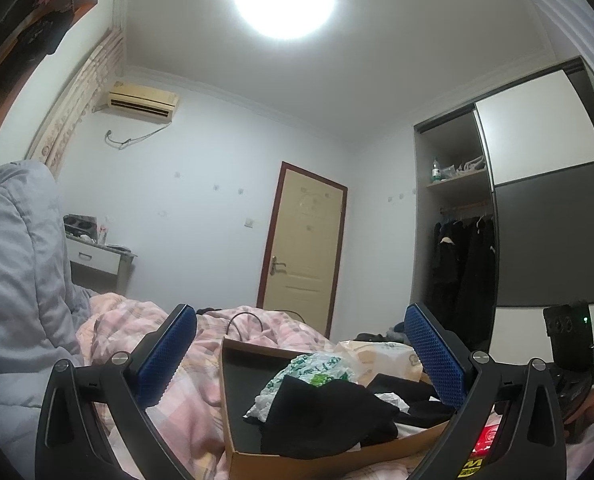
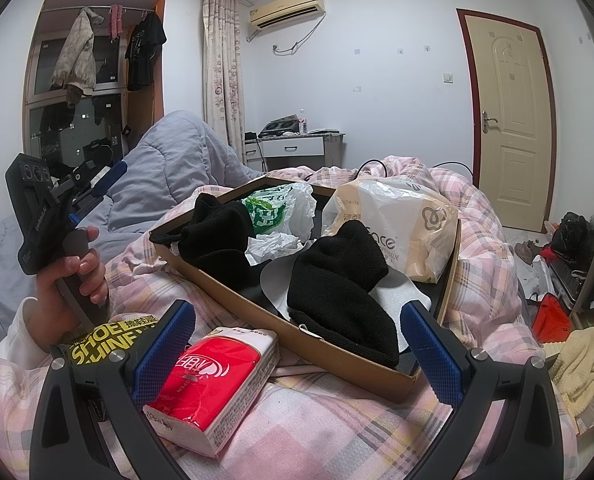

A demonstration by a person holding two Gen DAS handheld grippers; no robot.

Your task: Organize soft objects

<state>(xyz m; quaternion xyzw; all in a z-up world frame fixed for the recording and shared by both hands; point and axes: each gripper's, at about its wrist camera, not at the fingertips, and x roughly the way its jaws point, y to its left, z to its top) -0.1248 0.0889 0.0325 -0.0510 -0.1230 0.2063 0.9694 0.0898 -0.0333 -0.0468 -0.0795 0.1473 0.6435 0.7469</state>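
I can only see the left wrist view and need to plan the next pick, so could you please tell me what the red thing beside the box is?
Observer: A red tissue pack, lying on the pink blanket outside the box.
Operator: Is the right gripper near it?
Observer: Yes, the right gripper is open, with the pack partly between its jaws.
Operator: Anything else loose there?
Observer: A black packet with yellow lettering lies beside the pack.
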